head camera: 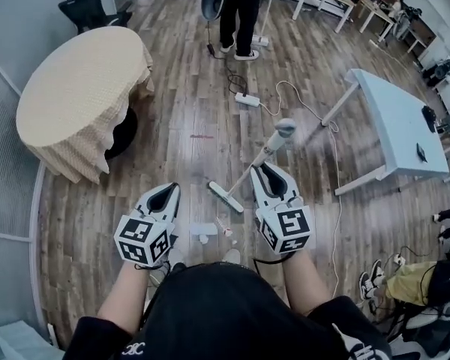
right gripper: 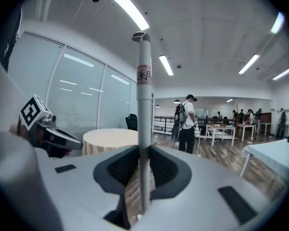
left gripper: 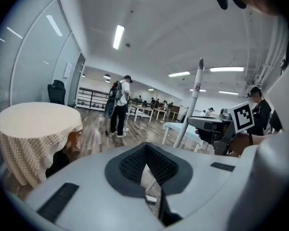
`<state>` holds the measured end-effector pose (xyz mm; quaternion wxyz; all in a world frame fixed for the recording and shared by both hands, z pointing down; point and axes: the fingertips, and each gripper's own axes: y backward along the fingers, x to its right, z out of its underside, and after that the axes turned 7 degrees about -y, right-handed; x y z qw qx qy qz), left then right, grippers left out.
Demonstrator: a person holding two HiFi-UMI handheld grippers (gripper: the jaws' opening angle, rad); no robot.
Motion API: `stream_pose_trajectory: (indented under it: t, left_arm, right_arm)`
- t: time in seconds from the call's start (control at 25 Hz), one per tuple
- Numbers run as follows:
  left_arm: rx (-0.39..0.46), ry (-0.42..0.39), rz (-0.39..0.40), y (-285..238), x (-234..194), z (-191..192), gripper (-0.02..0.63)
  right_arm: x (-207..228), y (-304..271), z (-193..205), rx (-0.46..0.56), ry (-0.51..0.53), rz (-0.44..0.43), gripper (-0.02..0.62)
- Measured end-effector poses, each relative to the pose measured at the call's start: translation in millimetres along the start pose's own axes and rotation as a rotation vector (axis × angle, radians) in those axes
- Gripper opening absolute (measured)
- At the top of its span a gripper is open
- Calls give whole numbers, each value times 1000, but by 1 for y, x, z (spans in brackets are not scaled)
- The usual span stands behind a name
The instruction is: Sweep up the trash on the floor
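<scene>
Glossy wood-plank floor (head camera: pixel 187 118)

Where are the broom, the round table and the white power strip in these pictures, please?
broom (right gripper: pixel 143 119): right gripper view, middle of the handle.
round table (head camera: pixel 79 81): head view, centre of the cloth-covered top.
power strip (head camera: pixel 247 100): head view, its white body on the floor.

A cloth-covered round table (head camera: pixel 82 88) stands left, a white table (head camera: pixel 397 122) right, a power strip (head camera: pixel 247 100) lying between them.
</scene>
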<state>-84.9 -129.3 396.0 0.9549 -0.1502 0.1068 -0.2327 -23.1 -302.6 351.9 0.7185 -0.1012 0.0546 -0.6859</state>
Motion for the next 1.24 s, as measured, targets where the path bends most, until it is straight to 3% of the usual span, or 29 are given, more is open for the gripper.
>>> stream_pose_trajectory:
  t: [0.24, 0.48, 1.24]
  left_arm:
    - [73, -23, 22, -17, -1, -41, -5]
    - [96, -55, 49, -26, 10, -57, -5]
    - [100, -112, 76, -23, 20, -55, -5]
  right_arm:
    - [-5, -4, -46, 66, -20, -27, 84]
    - [-14, 1, -58, 73, -30, -30, 83]
    - [-16, 14, -60, 75, -14, 20, 83]
